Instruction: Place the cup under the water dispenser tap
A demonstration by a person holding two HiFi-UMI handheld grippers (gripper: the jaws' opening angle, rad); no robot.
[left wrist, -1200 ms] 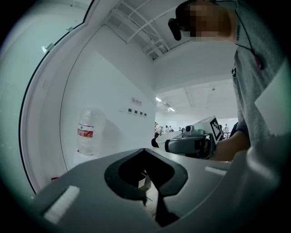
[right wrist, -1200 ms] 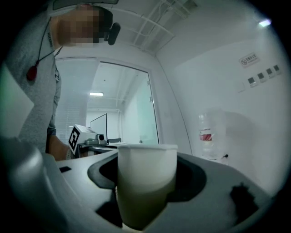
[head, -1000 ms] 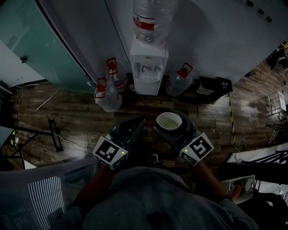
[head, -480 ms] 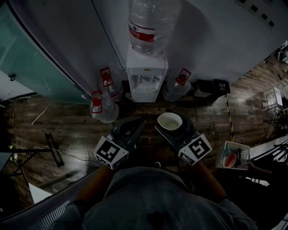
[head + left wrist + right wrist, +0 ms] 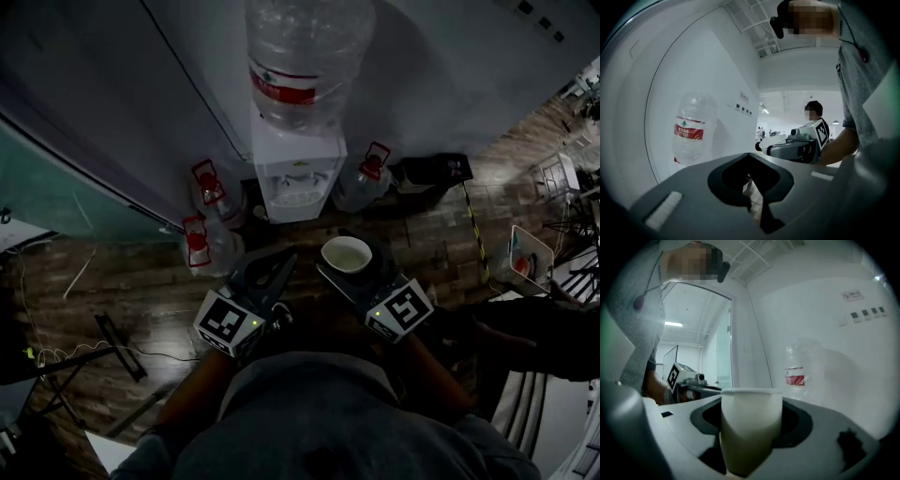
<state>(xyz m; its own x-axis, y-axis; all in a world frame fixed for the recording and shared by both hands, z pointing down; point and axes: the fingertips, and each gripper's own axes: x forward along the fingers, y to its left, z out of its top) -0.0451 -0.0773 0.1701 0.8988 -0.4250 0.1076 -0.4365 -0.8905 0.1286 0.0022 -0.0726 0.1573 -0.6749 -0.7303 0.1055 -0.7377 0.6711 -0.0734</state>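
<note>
A white paper cup stands upright between the jaws of my right gripper, which is shut on it; the right gripper view shows the cup filling the gap. My left gripper is beside it on the left, jaws shut with nothing in them. The white water dispenser stands against the wall ahead of both grippers, with a large clear bottle on top. The cup is short of the dispenser's tap recess, still apart from it. The bottle shows ahead and to the right of the cup.
Spare water jugs with red caps stand on the wooden floor left and right of the dispenser. A black box sits by the wall. A basket is at the far right. A glass partition runs along the left.
Both grippers have moved forward toward the dispenser, which now looms larger and closer. The cup stays held in the right gripper; the left stays shut.
</note>
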